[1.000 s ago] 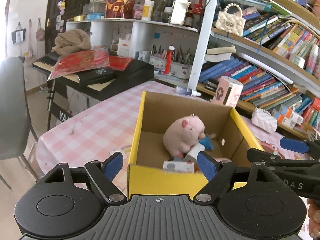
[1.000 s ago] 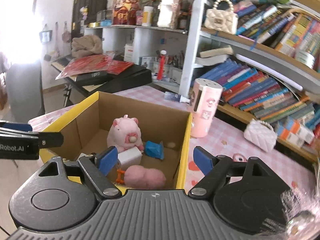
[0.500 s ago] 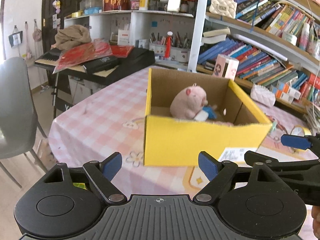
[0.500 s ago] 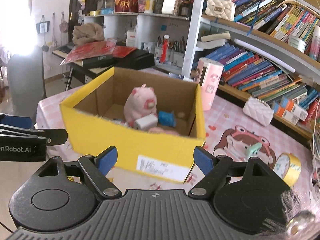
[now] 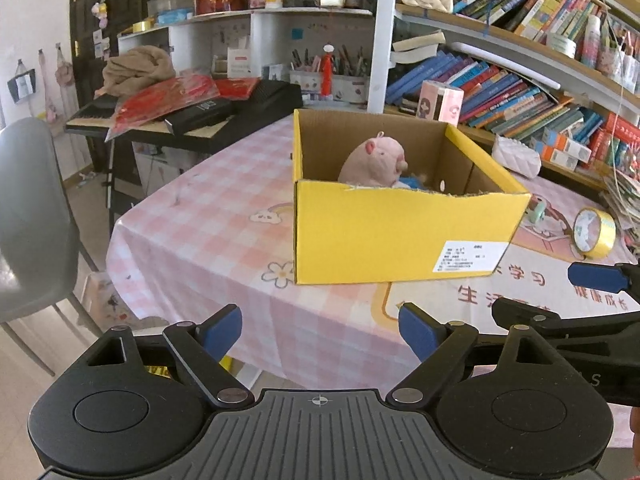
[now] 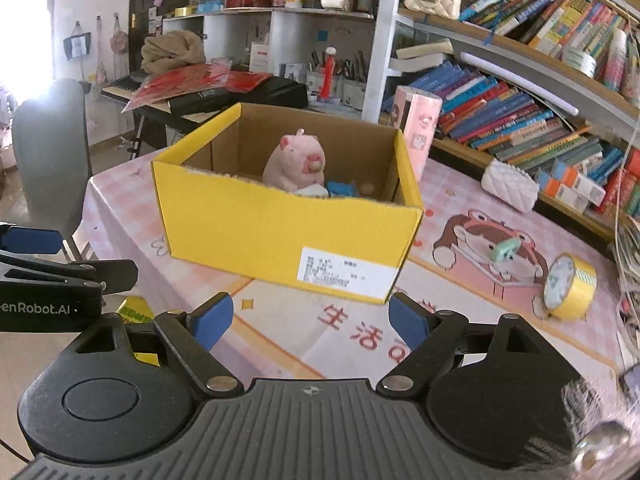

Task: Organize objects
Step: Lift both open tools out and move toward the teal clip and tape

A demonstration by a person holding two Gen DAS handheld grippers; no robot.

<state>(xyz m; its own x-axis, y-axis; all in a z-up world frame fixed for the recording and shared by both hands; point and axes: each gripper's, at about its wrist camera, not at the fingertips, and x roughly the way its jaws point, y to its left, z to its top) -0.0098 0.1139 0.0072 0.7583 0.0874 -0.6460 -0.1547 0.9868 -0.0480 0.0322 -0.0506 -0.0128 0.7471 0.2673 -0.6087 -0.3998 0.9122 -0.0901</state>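
While both tools hang off the table's (image 5: 208, 220) near edge, the left gripper (image 5: 320, 330) and right gripper (image 6: 310, 318) are spreading wider, nothing between them; the yellow box (image 6: 256, 232) sits mid-table, the pink pig toy (image 6: 294, 166) inside; a tape roll (image 6: 570, 286) stands toward the right edge.

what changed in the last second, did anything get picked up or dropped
Both tools, left and right, drew back from over the yellow box toward the near table edge, empty, jaws opening. Nothing was taken or let go. The pink pig stays in the box; the tape roll stays put.
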